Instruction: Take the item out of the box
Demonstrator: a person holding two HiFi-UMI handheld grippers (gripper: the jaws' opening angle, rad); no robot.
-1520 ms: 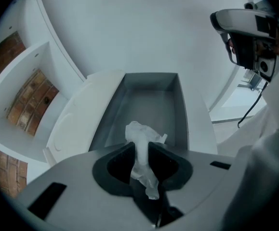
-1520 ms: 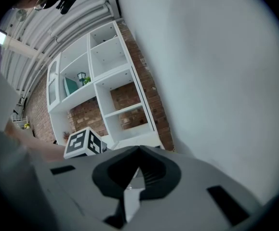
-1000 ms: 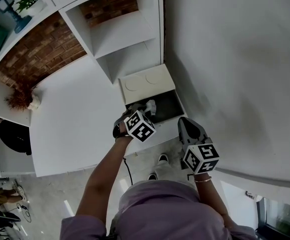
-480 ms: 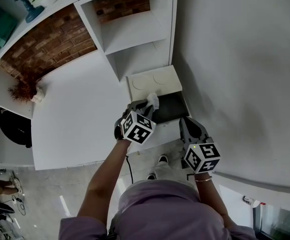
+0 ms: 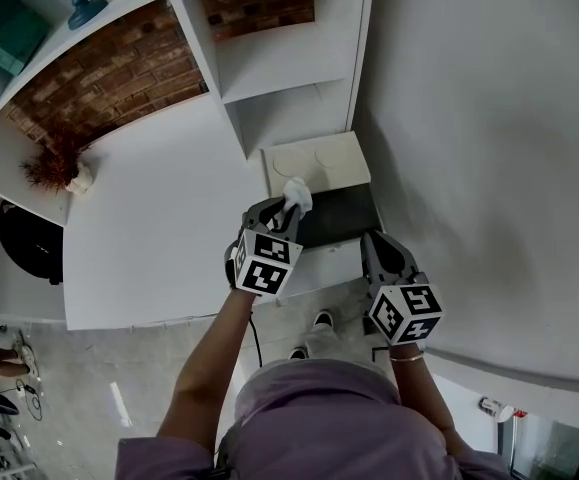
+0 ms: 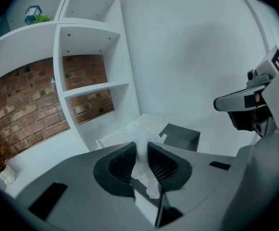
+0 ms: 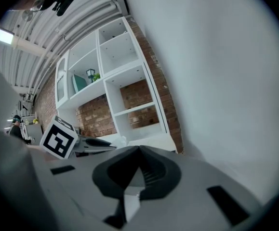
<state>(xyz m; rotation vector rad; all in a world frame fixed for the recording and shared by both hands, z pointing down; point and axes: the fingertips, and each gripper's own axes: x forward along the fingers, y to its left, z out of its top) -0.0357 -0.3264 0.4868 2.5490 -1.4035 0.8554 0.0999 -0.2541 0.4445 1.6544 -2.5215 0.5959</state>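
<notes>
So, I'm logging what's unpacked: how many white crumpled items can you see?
1: the white crumpled item, pinched in the left gripper at the open box. More may lie hidden in the box's dark interior.

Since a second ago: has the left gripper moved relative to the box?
Yes. The left gripper, shut on the white item, has lifted out of the dark box toward its lid.

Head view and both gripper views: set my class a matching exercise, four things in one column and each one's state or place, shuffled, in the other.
Things:
1 left gripper
2 right gripper
3 box
4 dried plant

States or places:
A open, dark inside
B jaws together, nothing between them
C far left on the white counter
D jaws shut on the white item

Pairs: 1-D, 2-B, 3-A, 4-C
</notes>
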